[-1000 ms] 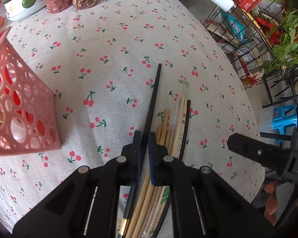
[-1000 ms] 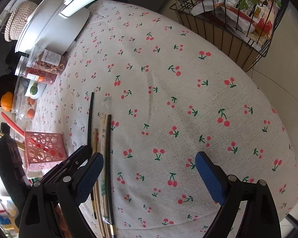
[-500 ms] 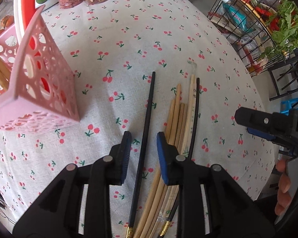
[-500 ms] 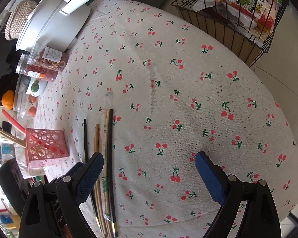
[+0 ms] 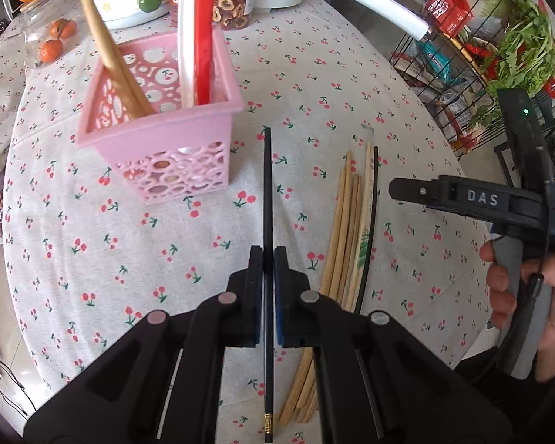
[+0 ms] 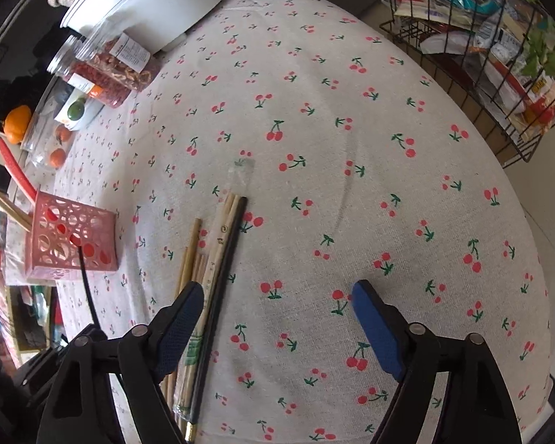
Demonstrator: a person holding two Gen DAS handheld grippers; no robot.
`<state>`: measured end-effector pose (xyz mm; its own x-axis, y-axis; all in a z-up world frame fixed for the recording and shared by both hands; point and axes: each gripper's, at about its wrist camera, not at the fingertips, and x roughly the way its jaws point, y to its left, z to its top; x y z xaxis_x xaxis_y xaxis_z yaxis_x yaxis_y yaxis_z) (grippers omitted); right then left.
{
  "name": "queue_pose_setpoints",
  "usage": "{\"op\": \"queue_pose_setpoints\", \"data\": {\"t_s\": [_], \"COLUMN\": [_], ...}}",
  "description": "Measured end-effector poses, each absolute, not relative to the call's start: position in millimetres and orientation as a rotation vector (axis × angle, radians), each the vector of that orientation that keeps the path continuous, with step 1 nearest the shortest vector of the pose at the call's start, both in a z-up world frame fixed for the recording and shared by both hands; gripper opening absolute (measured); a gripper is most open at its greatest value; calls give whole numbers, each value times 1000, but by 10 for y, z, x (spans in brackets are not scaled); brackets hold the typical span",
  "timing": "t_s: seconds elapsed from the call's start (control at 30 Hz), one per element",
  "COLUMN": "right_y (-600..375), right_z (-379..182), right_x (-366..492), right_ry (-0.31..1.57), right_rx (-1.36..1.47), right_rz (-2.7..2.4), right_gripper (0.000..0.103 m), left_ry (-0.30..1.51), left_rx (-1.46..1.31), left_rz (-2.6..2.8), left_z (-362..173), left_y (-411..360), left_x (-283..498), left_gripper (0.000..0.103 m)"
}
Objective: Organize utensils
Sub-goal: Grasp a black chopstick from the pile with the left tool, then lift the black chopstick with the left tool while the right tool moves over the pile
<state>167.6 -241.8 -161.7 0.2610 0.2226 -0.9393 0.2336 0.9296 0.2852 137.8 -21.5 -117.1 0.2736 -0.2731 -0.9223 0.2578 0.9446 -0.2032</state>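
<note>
We see a round tabletop [image 5: 314,74] covered in a cherry-print cloth, with a white appliance [image 6: 140,3], two clear jars of dried fruit [image 5: 236,0] and a wire rack of greens and packets [image 6: 499,55] around its far edge. Nearer on the cloth stands a pink perforated utensil basket [image 5: 162,148], upright, holding wooden chopsticks [image 5: 107,48] that lean to the left and a red and a white utensil handle [image 5: 203,37] standing nearly straight. To the right of the basket, apart from it, a bundle of wooden chopsticks [image 5: 347,222] lies flat on the cloth, with a wrapped pair and a second black chopstick [image 6: 222,270] along its right side. Our left gripper [image 5: 268,259] has its jaws pressed together on a single black chopstick [image 5: 267,185], whose tip points toward the basket's right side and whose gold-banded end sticks out behind the fingers. Our right gripper [image 6: 277,296] is spread wide over the cloth, holding nothing; its left finger [image 6: 181,318] sits over the bundle's near end, though we cannot tell whether it touches.
</note>
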Motion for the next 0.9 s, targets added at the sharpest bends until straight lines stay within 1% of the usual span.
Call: {"op": "queue_pose_setpoints", "data": {"t_s": [0.07,0.1,0.13,0.27,0.5,0.57,0.7,0.77,0.9], "right_y": [-2325,-2278,-2236,-2084,-1876,-1836,-1937,-1994,-1962], "right_z": [-1611,-1610,-1609,-1615,-1631,-1630,-1633,-1640,-1620], "right_x": [1707,1722,1732,1763,1807,1810,1797,1801,1762], "right_ry": [1305,1302,1295,1273,1256,1262,1286,1292,1291], "right_rx": [370,348,326,225,127,113,194,235,195], "right_rz": [8,10,11,-7,-13,-7,17,23,27], "right_gripper": [67,66,60,50,43,38,30,29,27], "left_ry": [1231,1234,1246,1237,1237,1240,1243,1245,1251], "left_rx": [-39,-56,-75,-107,-137,-141,-158,-166,-176], "left_rz": [-361,-357,-353,-381,-409,-410,-406,-401,-399], "left_z": [-1166,-1186,-1218,-1193,-1166,-1173,-1176,-1178,-1190], "left_y": [-104,-45,-20,38,75,75,169,241,231], "left_x": [1310,1292,1305,1301,1282,1282,1261,1243,1254], "left_gripper": [6,6,6,6,6,6,6,6,6]}}
